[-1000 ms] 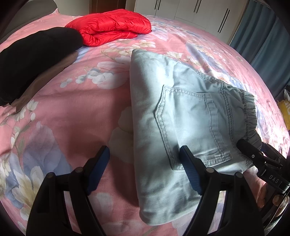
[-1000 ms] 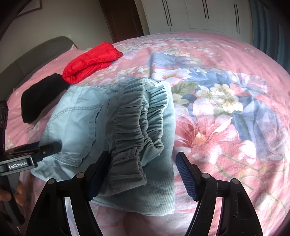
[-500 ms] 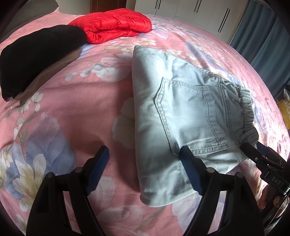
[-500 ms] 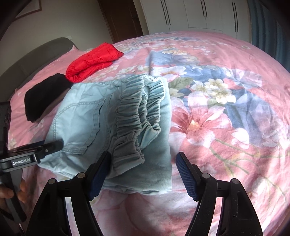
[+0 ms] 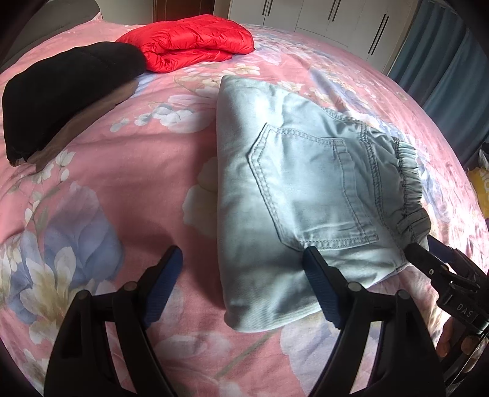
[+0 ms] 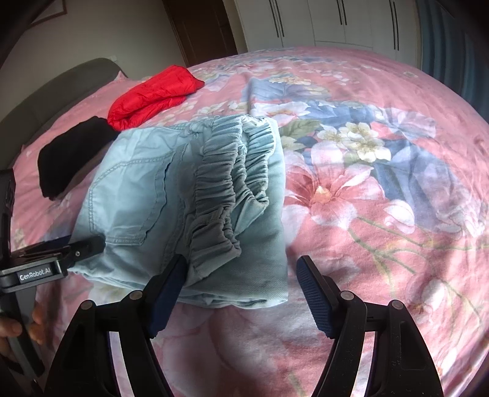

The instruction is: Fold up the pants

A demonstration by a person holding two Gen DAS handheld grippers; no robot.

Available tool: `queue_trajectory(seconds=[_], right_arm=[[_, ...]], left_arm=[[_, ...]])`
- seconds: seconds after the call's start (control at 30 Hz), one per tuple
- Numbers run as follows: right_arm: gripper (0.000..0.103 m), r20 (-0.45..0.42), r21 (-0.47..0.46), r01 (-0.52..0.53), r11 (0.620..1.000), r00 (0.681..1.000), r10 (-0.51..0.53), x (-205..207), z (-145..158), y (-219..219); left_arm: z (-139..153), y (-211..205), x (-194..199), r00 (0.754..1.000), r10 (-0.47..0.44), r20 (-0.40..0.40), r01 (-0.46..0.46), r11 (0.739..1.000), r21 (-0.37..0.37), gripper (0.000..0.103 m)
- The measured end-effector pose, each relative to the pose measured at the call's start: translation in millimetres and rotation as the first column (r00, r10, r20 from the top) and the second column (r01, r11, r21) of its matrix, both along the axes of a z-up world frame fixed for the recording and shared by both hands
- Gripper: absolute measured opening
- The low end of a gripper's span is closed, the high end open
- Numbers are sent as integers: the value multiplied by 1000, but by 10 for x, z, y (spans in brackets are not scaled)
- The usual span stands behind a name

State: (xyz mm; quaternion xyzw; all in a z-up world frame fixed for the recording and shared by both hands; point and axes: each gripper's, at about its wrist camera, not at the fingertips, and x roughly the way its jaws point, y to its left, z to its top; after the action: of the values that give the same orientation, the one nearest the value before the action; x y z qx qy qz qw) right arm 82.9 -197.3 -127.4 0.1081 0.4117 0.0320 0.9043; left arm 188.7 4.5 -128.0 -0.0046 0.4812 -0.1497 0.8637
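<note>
1. Left wrist view:
   - Light blue pants (image 5: 293,195) folded into a compact bundle on the pink floral bedspread (image 5: 128,171), back pocket facing up, elastic waistband toward the right edge of the bundle.
   - Left gripper (image 5: 243,274) spread wide, nothing pinched; blue-padded left finger over bare bedspread, right finger at the near edge of the bundle, just below the pocket; cannot tell whether touching the cloth.
   - Right gripper (image 5: 440,268) entering from the lower right, black tip just beside the waistband corner; too little of it visible here to judge the gap between fingers.
   - Folded red jacket (image 5: 189,42) at the far side of the bed, black garment (image 5: 67,91) to its left, both well apart from the pants.
   - White wardrobe doors (image 5: 321,18) and blue curtain (image 5: 443,61) beyond the bed.

2. Right wrist view:
   - Same pants (image 6: 146,189) seen from the waistband end, gathered elastic bunched on top, several folded layers stacked underneath.
   - Right gripper (image 6: 241,284) spread apart, holding nothing; left finger up against the near edge of the waistband, right finger over bare bedspread (image 6: 382,198).
   - Left gripper (image 6: 61,256) coming in from the left, tip just beside the pocket corner of the bundle.
   - Red jacket (image 6: 152,94) and black garment (image 6: 70,152) behind the pants, near the grey headboard (image 6: 55,88).
</note>
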Motion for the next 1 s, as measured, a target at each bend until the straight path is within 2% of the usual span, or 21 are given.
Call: queue_trajectory(seconds=[0.13,0.2,0.23,0.4,0.57,0.63,0.83,1.0], right_arm=[[73,15,-11,-1,1000,1000,1,-98,97,32],[73,24,-16,-8,1000,1000,8,-151,149,55],[73,31,-21,-11,1000,999,12,-181,180,69],[73,67,-25,-23,999,997,24,-360,338,126],[75,83,-25,-32,999,996,34,-540,477,188],[85,94,-31,-33,999,995,36,-605,541,211],[102,142,-46,-61,997,988,67,-818,744,271],[102,167,-90,-91,992,980,105,-997,909,385]], left_arm=[[104,-12,-89,1000,5,8,-5,1000,-15,84],[165,-8,-135,1000,14,13,-14,1000,-17,93],[199,-4,-162,1000,18,15,-17,1000,-18,102],[369,44,-318,1000,25,14,-25,999,-45,102],[536,35,-542,1000,19,21,-18,999,-38,102],[590,40,-627,1000,18,21,-18,999,-41,102],[713,77,-900,997,35,69,-37,999,17,102],[869,115,-1121,993,36,110,-41,998,45,102]])
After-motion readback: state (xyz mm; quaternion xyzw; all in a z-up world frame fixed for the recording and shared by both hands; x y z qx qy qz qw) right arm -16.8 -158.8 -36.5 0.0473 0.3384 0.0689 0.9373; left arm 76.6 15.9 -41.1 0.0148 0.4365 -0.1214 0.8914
